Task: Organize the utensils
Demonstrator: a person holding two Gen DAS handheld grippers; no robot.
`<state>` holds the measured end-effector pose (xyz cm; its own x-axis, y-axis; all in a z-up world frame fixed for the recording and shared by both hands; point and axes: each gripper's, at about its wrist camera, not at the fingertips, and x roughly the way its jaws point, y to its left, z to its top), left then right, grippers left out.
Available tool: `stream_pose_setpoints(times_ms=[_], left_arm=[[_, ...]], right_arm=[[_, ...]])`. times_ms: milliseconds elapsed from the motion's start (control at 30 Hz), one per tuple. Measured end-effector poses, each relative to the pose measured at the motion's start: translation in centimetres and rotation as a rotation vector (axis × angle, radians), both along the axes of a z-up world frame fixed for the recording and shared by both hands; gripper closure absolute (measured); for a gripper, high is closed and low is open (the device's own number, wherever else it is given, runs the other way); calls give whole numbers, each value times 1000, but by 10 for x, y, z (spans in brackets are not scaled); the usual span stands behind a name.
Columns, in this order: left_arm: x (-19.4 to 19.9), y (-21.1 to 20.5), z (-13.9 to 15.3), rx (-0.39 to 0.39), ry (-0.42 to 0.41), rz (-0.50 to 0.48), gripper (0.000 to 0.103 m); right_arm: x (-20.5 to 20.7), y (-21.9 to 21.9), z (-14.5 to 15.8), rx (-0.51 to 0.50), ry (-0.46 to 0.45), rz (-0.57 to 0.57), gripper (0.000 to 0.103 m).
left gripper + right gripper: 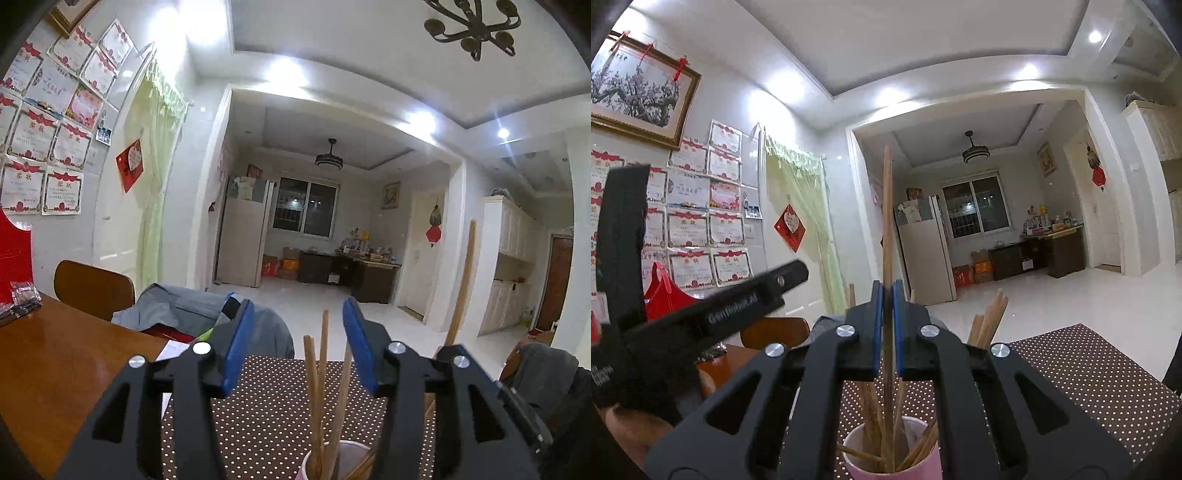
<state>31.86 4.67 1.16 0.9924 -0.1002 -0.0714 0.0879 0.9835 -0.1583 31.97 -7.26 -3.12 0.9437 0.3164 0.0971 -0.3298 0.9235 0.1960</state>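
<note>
Left wrist view: your left gripper point(298, 345) sits at lower centre with its blue-padded jaws spread wide and nothing between them. Below it, at the bottom edge, the pink cylindrical cup point(345, 458) stands on the brown white-dotted placemat point(258, 406). Several light wooden chopsticks point(322, 369) stand in the cup, long axes near vertical, tips fanning slightly upward. At right of centre, one long wooden chopstick point(462, 284) rises almost vertically, leaning slightly right at its top. The glossy brown wooden table point(55, 362) fills the lower left.

Right wrist view: your right gripper point(887, 295), at centre, is clenched on the long wooden chopstick point(887, 221). The stick's long axis runs vertically; its upper end points to the ceiling, its lower end reaches down into the pink cup point(857, 454) at bottom centre. The other chopsticks point(991, 317) lean outward in the cup. Your left gripper's black body point(701, 321) crosses the left of the frame.
</note>
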Motion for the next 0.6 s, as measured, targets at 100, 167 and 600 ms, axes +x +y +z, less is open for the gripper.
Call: stream_pose_setpoints(times_ms=[100,167,600], left_arm=[[2,1,0,1,15,-7,53],[2,0,1,8,15,-2,53],[0,-3,1,31,8,4,53]], right_arm=[[0,2,-2,-10,6,-2,97],[0,2,-4,-12,13,-5,97],[-4,1,-4,-19,13,-45,58]])
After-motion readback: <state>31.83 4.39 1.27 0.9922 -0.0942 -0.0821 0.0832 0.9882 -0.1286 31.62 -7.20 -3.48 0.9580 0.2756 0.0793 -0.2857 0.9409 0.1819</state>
